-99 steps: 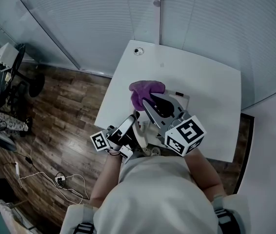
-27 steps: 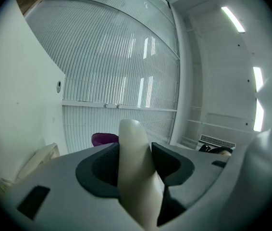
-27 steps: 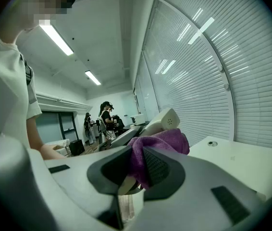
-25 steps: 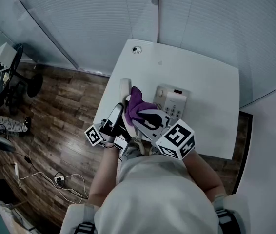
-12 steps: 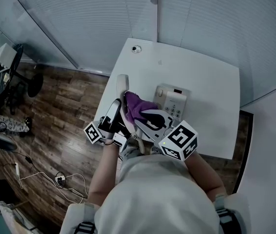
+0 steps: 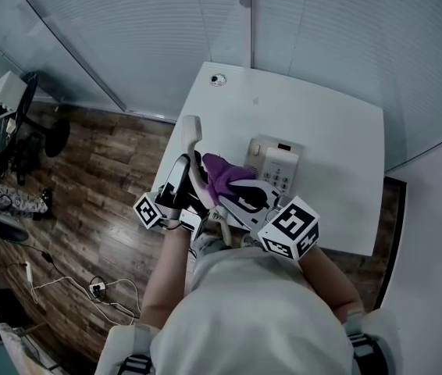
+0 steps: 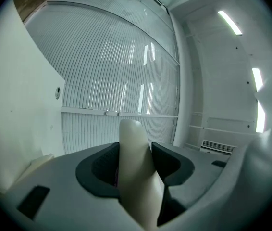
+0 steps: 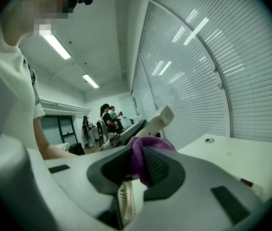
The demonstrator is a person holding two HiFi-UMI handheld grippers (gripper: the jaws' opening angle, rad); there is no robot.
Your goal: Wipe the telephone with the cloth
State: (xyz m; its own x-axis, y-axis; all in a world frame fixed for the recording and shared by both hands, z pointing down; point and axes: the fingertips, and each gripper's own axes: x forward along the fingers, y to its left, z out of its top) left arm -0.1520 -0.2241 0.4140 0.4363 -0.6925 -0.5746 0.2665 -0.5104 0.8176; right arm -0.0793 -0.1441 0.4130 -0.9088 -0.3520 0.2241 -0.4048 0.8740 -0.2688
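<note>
The handset (image 6: 190, 133) is gripped tight in the left claw (image 6: 185, 169), its long side pointing up over the worktop (image 6: 338, 155). The purple cloth (image 6: 218, 167) is pinched in the right claw (image 6: 226, 183), just right of the handset.

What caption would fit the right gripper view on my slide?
The right tool holds a purple cloth close to the raised telephone handset, over a white table.

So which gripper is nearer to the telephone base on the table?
Right. The right gripper, holding the cloth, is just left of the telephone base in the head view; the left gripper holds the handset farther left.
</note>
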